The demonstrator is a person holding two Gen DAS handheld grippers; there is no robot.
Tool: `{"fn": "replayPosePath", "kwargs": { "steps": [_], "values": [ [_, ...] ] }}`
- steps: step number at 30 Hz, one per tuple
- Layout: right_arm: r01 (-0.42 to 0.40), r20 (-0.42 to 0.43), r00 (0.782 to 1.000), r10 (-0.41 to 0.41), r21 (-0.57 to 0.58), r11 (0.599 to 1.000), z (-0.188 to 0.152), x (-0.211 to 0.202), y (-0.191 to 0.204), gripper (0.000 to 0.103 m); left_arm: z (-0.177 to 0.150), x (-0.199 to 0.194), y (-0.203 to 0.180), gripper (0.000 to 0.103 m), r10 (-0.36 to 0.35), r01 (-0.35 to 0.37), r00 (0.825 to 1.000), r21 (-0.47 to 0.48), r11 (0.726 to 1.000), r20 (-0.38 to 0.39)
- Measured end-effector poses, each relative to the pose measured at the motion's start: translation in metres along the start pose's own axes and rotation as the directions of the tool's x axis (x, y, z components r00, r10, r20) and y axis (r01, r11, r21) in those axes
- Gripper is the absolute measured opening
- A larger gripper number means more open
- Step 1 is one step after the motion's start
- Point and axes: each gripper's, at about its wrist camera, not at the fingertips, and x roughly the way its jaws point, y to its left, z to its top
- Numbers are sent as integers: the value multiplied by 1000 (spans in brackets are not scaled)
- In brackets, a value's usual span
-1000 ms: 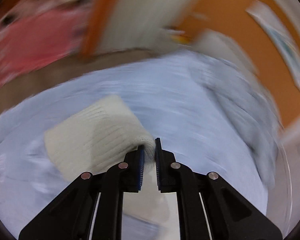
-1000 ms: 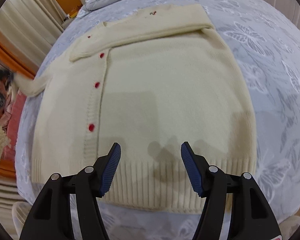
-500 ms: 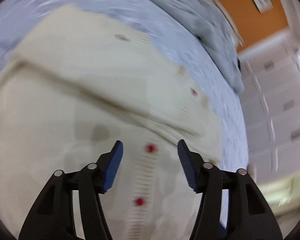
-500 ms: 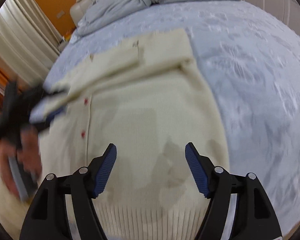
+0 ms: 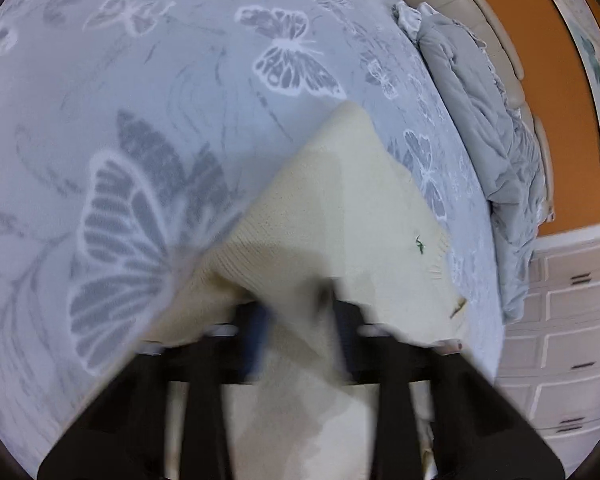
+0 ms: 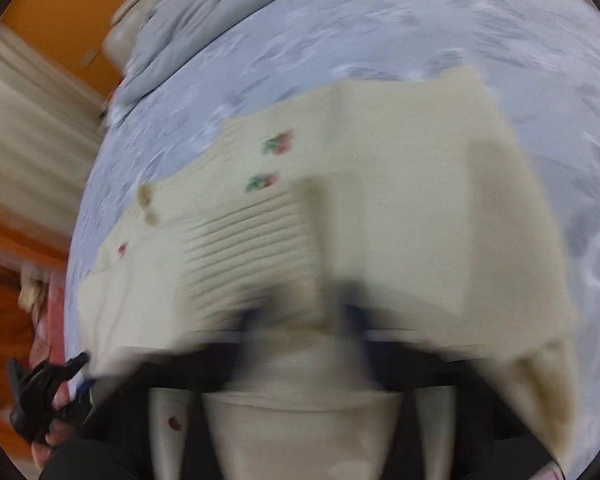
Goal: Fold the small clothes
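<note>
A cream knit cardigan (image 6: 400, 200) with red buttons and small embroidered flowers lies on the bed. Its ribbed hem (image 6: 244, 256) is lifted and turned over toward the collar. My right gripper (image 6: 300, 320) is blurred under that fold, its jaws closing with the hem fabric pinched between them. In the left wrist view the cardigan (image 5: 340, 208) drapes up over my left gripper (image 5: 298, 320), whose jaws are closing on a bunch of the knit. The left gripper (image 6: 80, 362), held in a hand, also shows at the fabric's lower left edge.
The bed wears a pale blue bedspread (image 5: 140, 120) with butterflies. A crumpled grey duvet (image 5: 480, 120) lies along the headboard end. White drawers (image 5: 572, 320) stand beyond the bed, a framed picture (image 5: 592, 60) hangs on the orange wall, and a pink cloth (image 6: 48, 320) lies off the bed's left side.
The left gripper let go of a cuff, swung over the cardigan and closed on it. The right gripper, open above the hem, closed on it and carried it toward the collar.
</note>
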Motion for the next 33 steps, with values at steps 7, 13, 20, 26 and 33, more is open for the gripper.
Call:
{"fn": "replayPosePath", "kwargs": {
  "steps": [7,13,20,26,33],
  "values": [
    [-71,247,964,101,-127,989,7,-78,5,7,7,-11,-8,10,-30,21,997,122,992,72],
    [11,91,996,-7,-45,999,-4,-24,-37,8,-9,13,-3,13,51,-59,997,138,989,62],
    [73,154,986,-67,-31,997,-38,-71,-55,24,-19,-17,5,37,61,-69,997,203,977,46],
    [230,180,961,-210,-96,969,-145,-150,-88,65,-78,-97,46,63,109,-131,991,350,928,82],
    [229,-19,973,-229,2,973,-264,-194,-143,67,-156,-151,151,76,176,-159,982,219,963,-63]
  ]
}}
